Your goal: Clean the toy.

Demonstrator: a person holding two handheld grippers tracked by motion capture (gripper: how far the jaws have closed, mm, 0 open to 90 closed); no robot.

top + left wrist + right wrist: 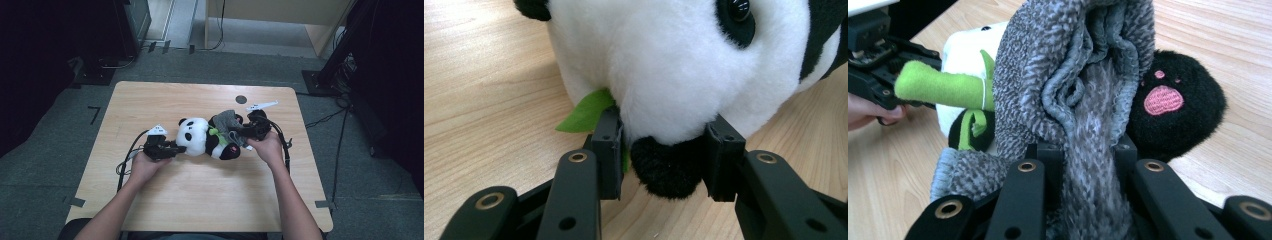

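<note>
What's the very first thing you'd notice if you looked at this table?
A black-and-white plush panda lies in the middle of the wooden table, with a green felt leaf at its mouth. The left gripper is clamped on the panda's snout, and the right gripper pinches a fuzzy grey cloth bunched over the panda's body, next to a black foot with a pink paw print.

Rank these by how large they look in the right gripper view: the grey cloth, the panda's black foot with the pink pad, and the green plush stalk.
1. grey cloth, though it sits nearest the camera
2. black foot
3. green plush stalk
</note>
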